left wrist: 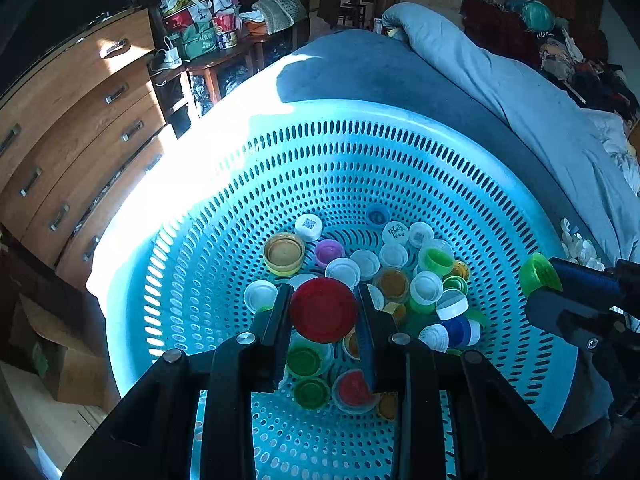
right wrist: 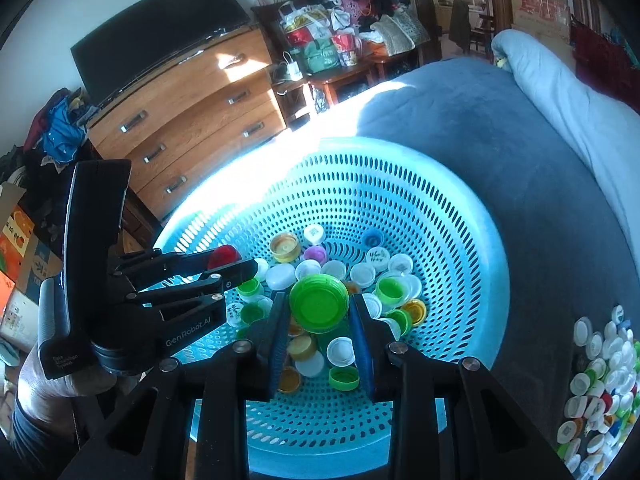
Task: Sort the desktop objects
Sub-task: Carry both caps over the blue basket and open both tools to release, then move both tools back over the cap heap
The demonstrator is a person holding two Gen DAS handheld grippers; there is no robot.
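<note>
A light blue perforated basket [left wrist: 280, 152] sits on a bed and holds several bottle caps [left wrist: 392, 256] in white, green, yellow, red and blue. My left gripper [left wrist: 323, 309] is shut on a red cap [left wrist: 323, 309] and holds it above the caps in the basket. It also shows in the right wrist view [right wrist: 228, 262] at the left with the red cap [right wrist: 224, 255]. My right gripper [right wrist: 319, 303] is shut on a green cap [right wrist: 319, 303] above the basket [right wrist: 460, 216]. It shows in the left wrist view [left wrist: 540, 280] at the right with the green cap [left wrist: 538, 273].
A pile of several sorted caps [right wrist: 600, 384] lies on the blue bedsheet [right wrist: 500, 128] right of the basket. A rolled quilt [left wrist: 520, 92] lies at the back right. A wooden chest of drawers [left wrist: 80, 132] stands to the left, with cardboard boxes [right wrist: 16, 264] on the floor.
</note>
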